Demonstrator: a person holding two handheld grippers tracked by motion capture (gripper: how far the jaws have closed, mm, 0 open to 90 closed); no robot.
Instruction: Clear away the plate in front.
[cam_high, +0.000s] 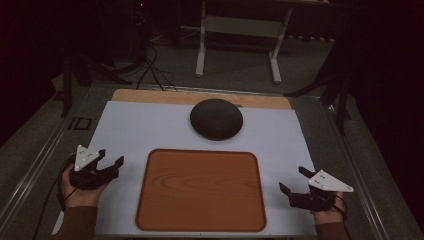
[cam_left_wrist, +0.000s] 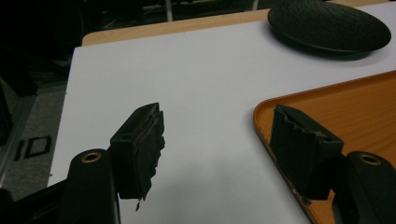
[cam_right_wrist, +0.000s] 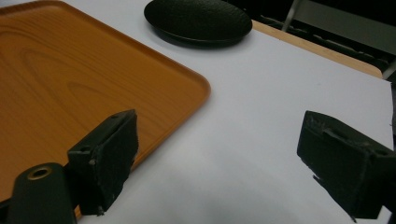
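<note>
Where table ends, a white stand (cam_high: 239, 40).

Tray (cam_left_wrist: 336, 107) cut off by the right and bottom edges in the left gripper view; likewise cut by the left edge in the right gripper view. Dark dish (cam_left_wrist: 329, 25) clipped at the top there. Far room lost in darkness; forearms cropped at the bottom edge

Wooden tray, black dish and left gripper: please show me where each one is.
Wooden tray (cam_high: 200, 192), high view, bare middle.
Black dish (cam_high: 216, 118), high view, domed top.
Left gripper (cam_high: 111, 158), high view, between its open jaw tips.
</note>
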